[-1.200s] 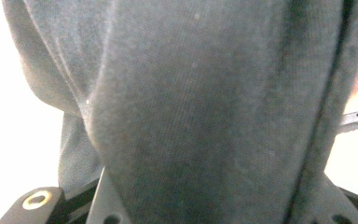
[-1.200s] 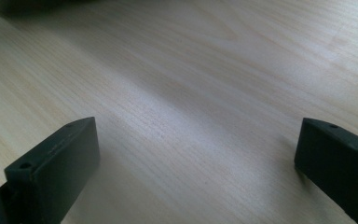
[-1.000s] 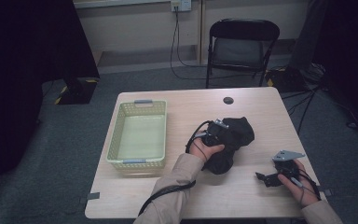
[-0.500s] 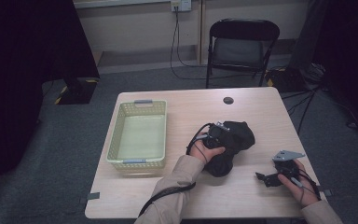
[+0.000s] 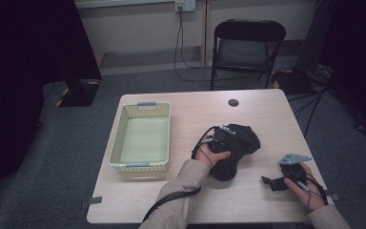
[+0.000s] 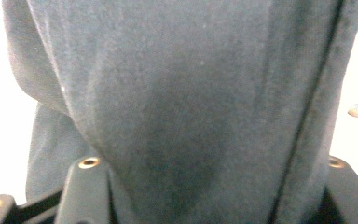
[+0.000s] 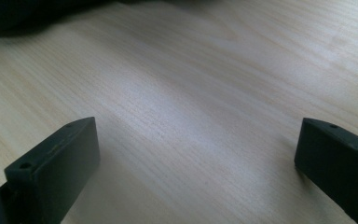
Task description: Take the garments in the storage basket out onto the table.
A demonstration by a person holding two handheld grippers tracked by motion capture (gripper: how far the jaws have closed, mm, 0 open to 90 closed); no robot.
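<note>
On the table [image 5: 262, 210]: basket [image 5: 142, 138] at left, cloth [image 5: 236, 150] right of it at centre, left gripper [image 5: 218, 141] against the cloth's left side. Right gripper [image 5: 275, 182] near the right near edge, apart from the cloth. Small disc [image 5: 233, 102] toward the far edge. Chair [image 5: 249, 47] beyond the table.

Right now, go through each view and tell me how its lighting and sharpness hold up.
High view: dim, darkest at both sides, yet the table and basket read sharply. Left gripper view: the dark cloth is too close, soft and blurred, with blown-out white at the edges. Right gripper view: soft glare on the wood, the fingers slightly blurred.
</note>
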